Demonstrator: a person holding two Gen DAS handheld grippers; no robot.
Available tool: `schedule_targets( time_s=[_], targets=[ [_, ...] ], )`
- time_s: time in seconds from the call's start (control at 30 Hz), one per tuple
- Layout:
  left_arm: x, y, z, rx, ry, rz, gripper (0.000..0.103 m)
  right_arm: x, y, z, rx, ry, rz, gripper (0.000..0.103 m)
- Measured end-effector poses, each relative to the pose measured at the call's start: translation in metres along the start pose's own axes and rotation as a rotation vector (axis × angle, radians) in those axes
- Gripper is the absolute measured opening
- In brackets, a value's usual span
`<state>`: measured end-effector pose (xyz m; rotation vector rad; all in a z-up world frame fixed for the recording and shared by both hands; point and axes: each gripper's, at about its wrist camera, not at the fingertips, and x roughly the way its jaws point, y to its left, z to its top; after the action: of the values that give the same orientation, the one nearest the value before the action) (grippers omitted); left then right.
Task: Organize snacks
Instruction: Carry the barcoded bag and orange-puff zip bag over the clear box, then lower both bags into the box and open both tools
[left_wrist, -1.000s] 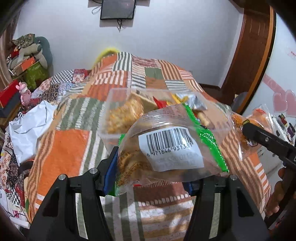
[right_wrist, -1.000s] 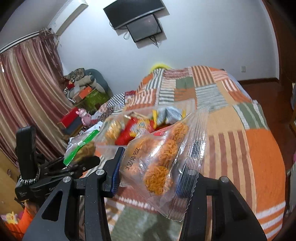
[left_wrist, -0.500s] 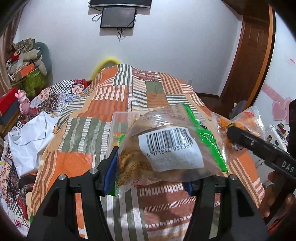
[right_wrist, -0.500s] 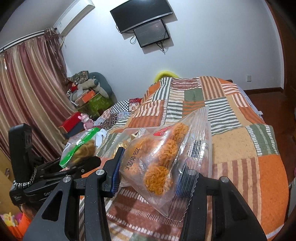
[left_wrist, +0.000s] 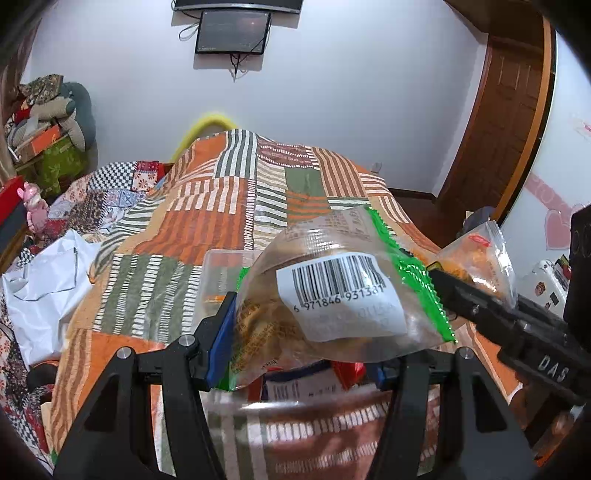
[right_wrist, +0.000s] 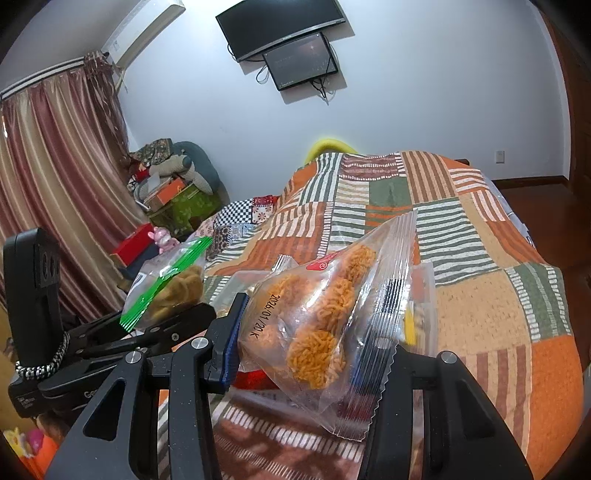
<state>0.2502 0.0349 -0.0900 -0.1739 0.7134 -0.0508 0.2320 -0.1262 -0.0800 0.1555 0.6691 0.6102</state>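
Open passage: patchwork quilt (left_wrist: 207, 225), bare across the frame's centre and upper middle. Obstructions: clear plastic container (left_wrist: 218, 266) sat just beyond the jaws at lower centre; white cloth (left_wrist: 44, 280) heaped at left edge; boxes and bundles (right_wrist: 173, 184) piled at mid-left; curtain (right_wrist: 55, 177) filled the left.

Clear container (left_wrist: 221, 266) mostly hidden behind green-edged snack bag (left_wrist: 332, 295) at centre of left view, contents unreadable. Lower label text under barcode blurred. Red packet (right_wrist: 255, 380) at lower centre of right view masked by orange noodle-snack bag (right_wrist: 317, 317). Hand (left_wrist: 554, 435) cut off, lower right.
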Motion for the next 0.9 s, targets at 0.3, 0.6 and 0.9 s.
schedule_targets(
  time_s=[0.3, 0.6, 0.9],
  targets=[
    [0.034, -0.006, 0.01, -0.022, 0.033, -0.004, 0.059, 0.02, -0.013, -0.003, -0.013, 0.077, -0.025, 0.043],
    [0.06, -0.013, 0.013, -0.036, 0.119, -0.033, 0.069, 0.021, -0.027, -0.007, 0.017, 0.122, -0.033, 0.055],
    [0.043, -0.023, 0.004, 0.012, 0.088, -0.041, 0.08, 0.004, -0.036, -0.004, 0.049, 0.073, -0.073, 0.076]
  ],
)
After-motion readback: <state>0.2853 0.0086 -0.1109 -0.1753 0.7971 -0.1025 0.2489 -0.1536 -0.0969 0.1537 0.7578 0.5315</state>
